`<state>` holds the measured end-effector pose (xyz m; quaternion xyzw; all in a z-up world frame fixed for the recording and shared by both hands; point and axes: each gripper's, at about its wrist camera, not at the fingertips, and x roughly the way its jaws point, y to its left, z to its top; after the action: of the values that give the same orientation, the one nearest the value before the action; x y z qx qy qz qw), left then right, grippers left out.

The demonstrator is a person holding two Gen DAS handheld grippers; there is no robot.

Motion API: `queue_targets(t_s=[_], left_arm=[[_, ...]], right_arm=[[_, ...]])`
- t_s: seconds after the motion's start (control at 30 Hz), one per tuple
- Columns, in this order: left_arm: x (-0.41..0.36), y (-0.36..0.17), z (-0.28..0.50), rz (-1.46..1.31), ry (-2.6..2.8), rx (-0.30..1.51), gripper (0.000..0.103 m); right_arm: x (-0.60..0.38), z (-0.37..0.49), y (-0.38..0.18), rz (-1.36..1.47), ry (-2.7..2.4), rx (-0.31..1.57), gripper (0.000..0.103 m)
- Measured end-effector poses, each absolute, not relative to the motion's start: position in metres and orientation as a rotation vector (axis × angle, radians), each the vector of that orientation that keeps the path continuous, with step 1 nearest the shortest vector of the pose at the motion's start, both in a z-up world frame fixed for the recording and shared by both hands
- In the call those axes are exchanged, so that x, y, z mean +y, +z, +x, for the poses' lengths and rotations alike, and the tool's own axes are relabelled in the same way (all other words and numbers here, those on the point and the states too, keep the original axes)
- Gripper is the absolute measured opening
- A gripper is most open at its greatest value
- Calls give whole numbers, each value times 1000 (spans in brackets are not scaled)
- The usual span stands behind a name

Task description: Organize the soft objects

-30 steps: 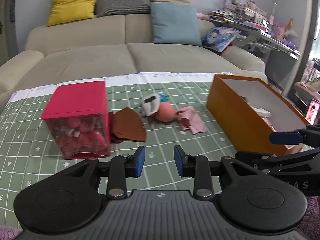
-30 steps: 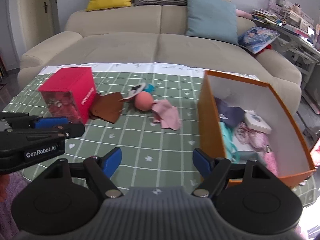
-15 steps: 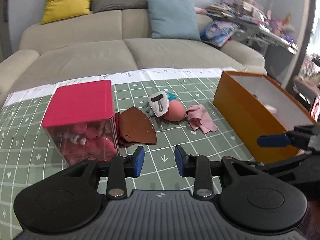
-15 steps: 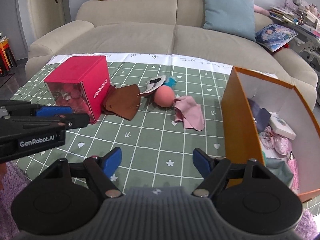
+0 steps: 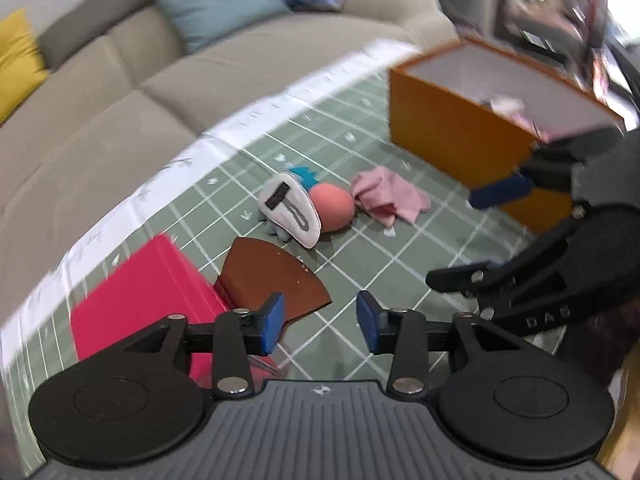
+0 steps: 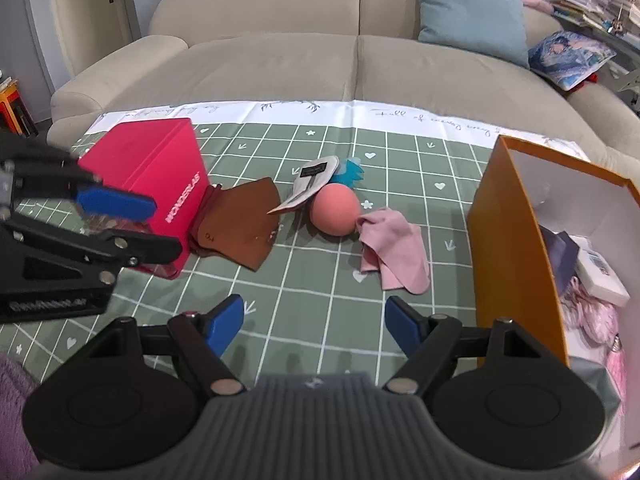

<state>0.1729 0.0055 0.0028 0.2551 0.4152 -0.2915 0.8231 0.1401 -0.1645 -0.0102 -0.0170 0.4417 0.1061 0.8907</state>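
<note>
Pink cloth lies crumpled on the green grid mat, touching the salmon ball, near the orange box. Brown leather piece rests against the red box. Left hand-held gripper and right hand-held gripper hover above the mat, jaws apart, empty.

Soft, even daylight fills both views, with only faint shadows under the pink ball and the cloth on the bench. The left wrist view is smeared by motion: the sofa, the orange box and the far right of the room are streaked, and the whole scene sits tilted. The right wrist view is sharp at the centre. Fisheye bending curves the bench edge and darkens the corners. The far right is brightest.
</note>
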Motion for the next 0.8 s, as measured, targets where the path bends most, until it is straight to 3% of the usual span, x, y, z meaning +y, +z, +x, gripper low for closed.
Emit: queue_targets(t_s=[0.3,0.8], left_arm=[[-27,-21,233,790,-755,1040,76],[-49,-91,300,798,-701,1370,86]], right_arm=[[-177,200,-32,-53,250,1017,79],[-191,263,-65,-64,201,1076,79]])
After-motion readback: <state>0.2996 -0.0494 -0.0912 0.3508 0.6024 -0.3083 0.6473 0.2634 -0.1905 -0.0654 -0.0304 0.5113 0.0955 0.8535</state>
